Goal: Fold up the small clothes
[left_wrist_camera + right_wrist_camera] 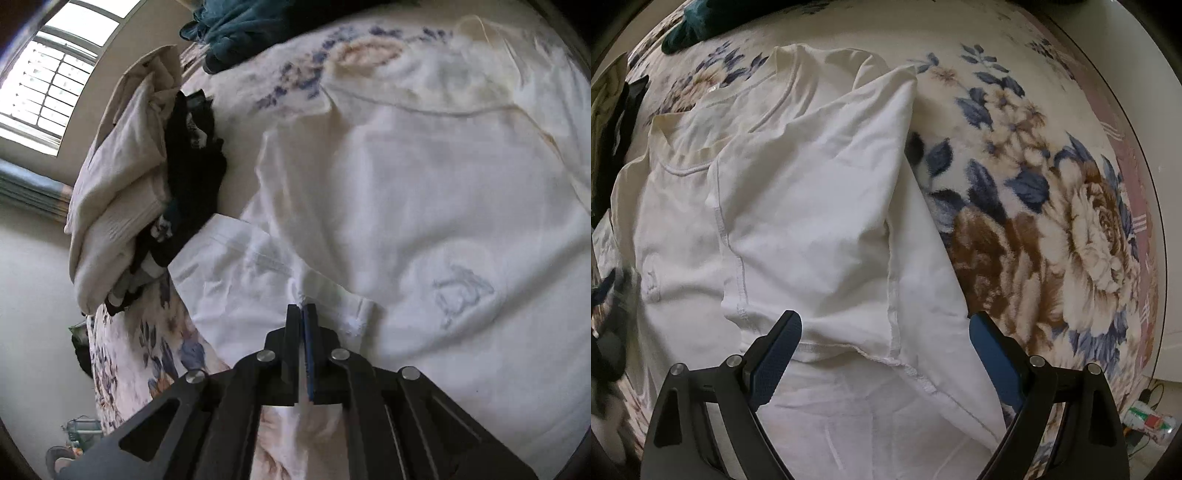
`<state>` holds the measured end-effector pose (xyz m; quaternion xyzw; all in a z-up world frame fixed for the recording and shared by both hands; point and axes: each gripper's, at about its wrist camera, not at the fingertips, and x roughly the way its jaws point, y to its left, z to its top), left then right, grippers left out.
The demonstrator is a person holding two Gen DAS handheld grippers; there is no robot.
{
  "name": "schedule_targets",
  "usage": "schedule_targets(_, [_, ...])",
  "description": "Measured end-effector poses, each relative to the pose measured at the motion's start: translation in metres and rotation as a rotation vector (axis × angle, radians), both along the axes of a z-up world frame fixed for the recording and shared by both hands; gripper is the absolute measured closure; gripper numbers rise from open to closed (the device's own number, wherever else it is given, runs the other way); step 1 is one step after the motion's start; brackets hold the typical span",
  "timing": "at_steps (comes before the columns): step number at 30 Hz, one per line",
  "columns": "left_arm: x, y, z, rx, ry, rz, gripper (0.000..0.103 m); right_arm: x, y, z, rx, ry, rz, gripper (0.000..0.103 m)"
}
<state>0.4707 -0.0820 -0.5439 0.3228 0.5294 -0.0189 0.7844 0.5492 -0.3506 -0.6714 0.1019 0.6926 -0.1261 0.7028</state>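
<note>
Spread flat on floral blanket (1034, 221): white tee (812, 206), right sleeve side folded inward, hem rumpled. Bare blanket right of tee; clothes pile (122, 206) crowding left edge. Left gripper (302, 310) clenched at the sleeve fabric; right gripper (884, 325) spread wide over hem, grasping nothing.

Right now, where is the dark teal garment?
In the right wrist view, the crumpled dark teal garment lies at the top left on the floral blanket, beyond the white T-shirt's collar.
</note>
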Motion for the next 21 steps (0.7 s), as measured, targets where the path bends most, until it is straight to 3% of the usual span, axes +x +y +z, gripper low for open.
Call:
schedule_targets(5, [-0.022, -0.011, 0.037, -0.082, -0.124, -0.046, 0.102, -0.001, 0.003, -0.001, -0.009, -0.005, 0.009, 0.009])
schedule_targets(8, [-0.055, -0.038, 0.060, -0.129, -0.169, -0.143, 0.102, -0.005, 0.001, -0.004, -0.002, 0.004, -0.002, 0.009])
schedule_targets(11, [-0.082, -0.068, 0.065, -0.156, -0.154, -0.248, 0.102, -0.007, -0.005, -0.010, 0.003, 0.015, -0.010, 0.009])
schedule_targets(14, [-0.104, -0.090, 0.050, -0.172, -0.082, -0.295, 0.099, -0.009, -0.006, -0.008, 0.006, 0.016, -0.008, 0.009])
schedule_targets(18, [-0.101, -0.084, 0.045, -0.265, -0.011, -0.185, 0.095, -0.003, -0.010, 0.006, 0.111, -0.026, -0.009, 0.009])
schedule_targets(20, [-0.095, -0.068, 0.049, -0.295, -0.026, -0.088, 0.079, 0.004, -0.008, 0.015, 0.214, -0.054, -0.006, 0.009])
schedule_targets(21, [-0.091, -0.057, 0.050, -0.304, -0.048, -0.042, 0.062, 0.008, -0.007, 0.018, 0.268, -0.069, 0.001, 0.009])
